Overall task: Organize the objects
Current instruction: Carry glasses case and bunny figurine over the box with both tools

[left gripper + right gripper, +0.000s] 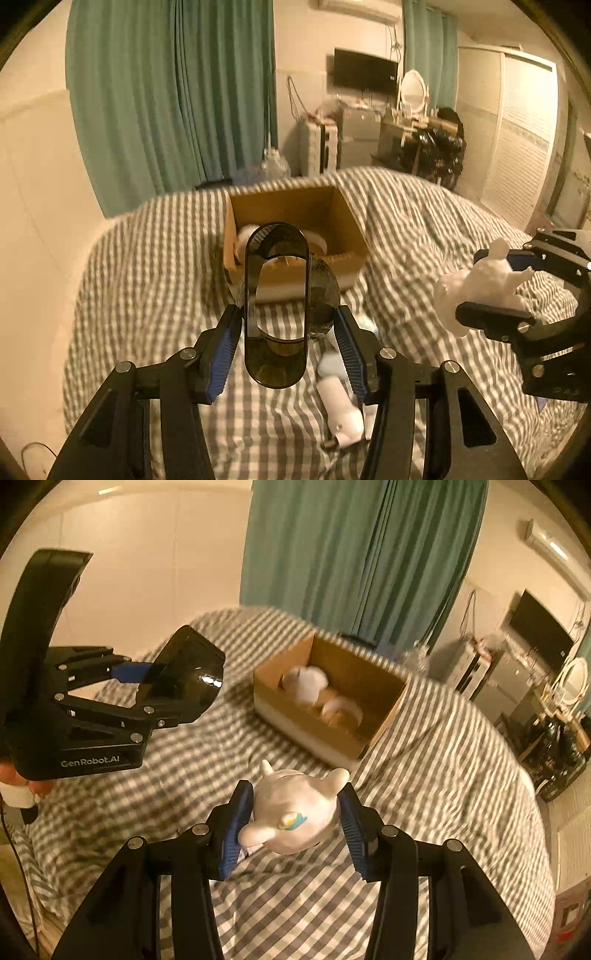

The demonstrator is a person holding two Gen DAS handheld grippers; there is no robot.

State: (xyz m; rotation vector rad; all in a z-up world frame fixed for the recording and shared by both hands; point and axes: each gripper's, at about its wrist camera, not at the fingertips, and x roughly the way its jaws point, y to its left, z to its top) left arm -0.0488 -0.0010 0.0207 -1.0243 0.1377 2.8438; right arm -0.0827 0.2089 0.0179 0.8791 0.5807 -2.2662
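Note:
My left gripper (286, 332) is shut on a dark translucent container (277, 306) with an oval opening, held above the striped bed. It also shows in the right wrist view (184, 675). My right gripper (293, 812) is shut on a white figurine (295, 808) with a blue and yellow mark; the figurine also shows at the right of the left wrist view (480, 280). An open cardboard box (332, 206) lies on the bed ahead and holds white round items (306, 681).
The bed has a grey striped cover (443, 775). A white bottle (341, 410) and other small white items lie on it under my left gripper. Green curtains (166, 92), a wall TV (365, 72) and a cluttered dresser stand beyond the bed.

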